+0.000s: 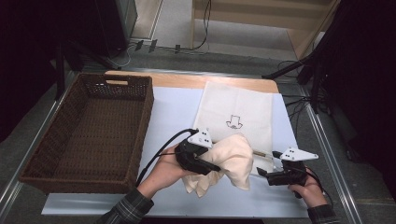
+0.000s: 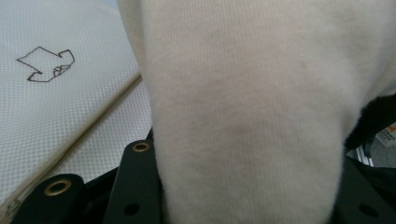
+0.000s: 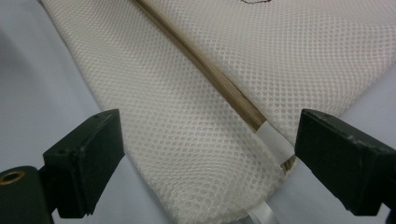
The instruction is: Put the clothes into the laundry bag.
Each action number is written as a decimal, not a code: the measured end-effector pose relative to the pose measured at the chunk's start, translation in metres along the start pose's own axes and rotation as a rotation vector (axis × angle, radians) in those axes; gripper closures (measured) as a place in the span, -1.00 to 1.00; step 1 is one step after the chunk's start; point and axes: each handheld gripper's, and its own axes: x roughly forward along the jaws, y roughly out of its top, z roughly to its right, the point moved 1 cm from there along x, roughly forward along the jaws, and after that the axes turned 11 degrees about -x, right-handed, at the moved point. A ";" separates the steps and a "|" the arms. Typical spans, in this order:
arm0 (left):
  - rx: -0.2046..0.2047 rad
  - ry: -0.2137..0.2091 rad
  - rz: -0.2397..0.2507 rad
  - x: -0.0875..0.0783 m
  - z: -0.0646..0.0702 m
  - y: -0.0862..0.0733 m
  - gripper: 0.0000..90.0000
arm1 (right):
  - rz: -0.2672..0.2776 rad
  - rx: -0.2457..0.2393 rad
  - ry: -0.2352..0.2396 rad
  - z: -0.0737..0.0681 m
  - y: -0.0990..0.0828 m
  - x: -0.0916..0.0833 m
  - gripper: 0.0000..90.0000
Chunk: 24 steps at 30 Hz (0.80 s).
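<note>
A cream knitted cloth (image 1: 235,160) hangs bunched over the near edge of a white mesh bag (image 1: 236,108) with a small black drawing. My left gripper (image 1: 215,167) is shut on the cloth, which fills the gap between its jaws in the left gripper view (image 2: 243,121). The mesh bag (image 2: 51,116) lies flat behind it. My right gripper (image 1: 261,172) sits at the bag's near right corner, open. In the right gripper view the bag's corner (image 3: 201,140) with its tan zipper (image 3: 219,84) lies between the wide-apart jaws of the right gripper (image 3: 210,147), untouched.
A large brown wicker basket (image 1: 32,168) stands on the left of the table, holding nothing. A pale blue sheet (image 1: 173,112) covers the table under the bag. Cables and dark stands (image 1: 303,70) lie beyond the far edge.
</note>
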 end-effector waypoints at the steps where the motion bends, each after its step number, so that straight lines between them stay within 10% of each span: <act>1: 0.003 -0.001 -0.005 0.003 0.000 -0.001 0.28 | 0.002 0.000 0.000 0.000 0.000 0.000 -0.81; 12: 0.059 0.046 -0.099 0.039 -0.005 -0.021 0.28 | 0.001 0.001 0.000 0.000 0.000 0.000 -0.81; 24: 0.010 0.063 -0.138 0.056 -0.020 -0.039 0.26 | 0.000 -0.001 0.014 0.000 0.000 -0.001 -0.81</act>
